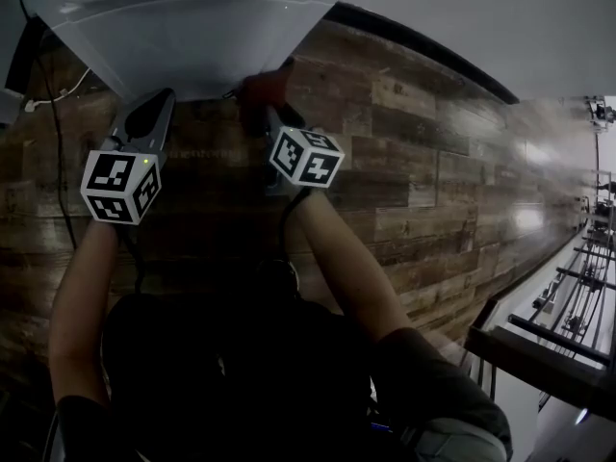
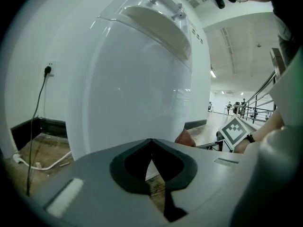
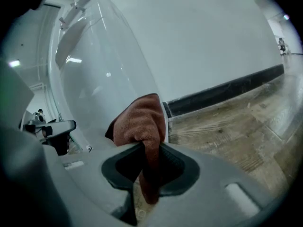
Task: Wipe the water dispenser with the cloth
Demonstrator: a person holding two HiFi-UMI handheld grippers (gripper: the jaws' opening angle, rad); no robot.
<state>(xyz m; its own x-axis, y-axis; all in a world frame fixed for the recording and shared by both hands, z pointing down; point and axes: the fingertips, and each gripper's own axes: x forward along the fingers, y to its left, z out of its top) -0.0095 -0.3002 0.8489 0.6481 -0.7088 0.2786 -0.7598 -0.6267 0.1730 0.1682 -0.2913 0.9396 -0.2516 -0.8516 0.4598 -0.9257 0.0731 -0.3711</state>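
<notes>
The white water dispenser [image 1: 192, 37] stands on the floor in front of me; its rounded front fills the left gripper view [image 2: 137, 79]. My right gripper [image 3: 150, 148] is shut on a rust-red cloth [image 3: 139, 122], and the cloth is pressed against the dispenser's lower front [image 3: 109, 70]. From the head view the cloth [image 1: 265, 87] shows at the dispenser's base, ahead of the right gripper [image 1: 265, 109]. My left gripper [image 2: 151, 150] is shut with nothing in it, close to the dispenser's lower front and left of the cloth [image 2: 185, 137]. In the head view the left gripper [image 1: 154, 112] sits by the base too.
A black power cable runs from a wall socket [image 2: 47, 71] down to the wooden floor [image 1: 433, 191] left of the dispenser. A dark baseboard [image 3: 227, 91] lines the wall to the right. Metal railings [image 1: 568, 296] stand far right.
</notes>
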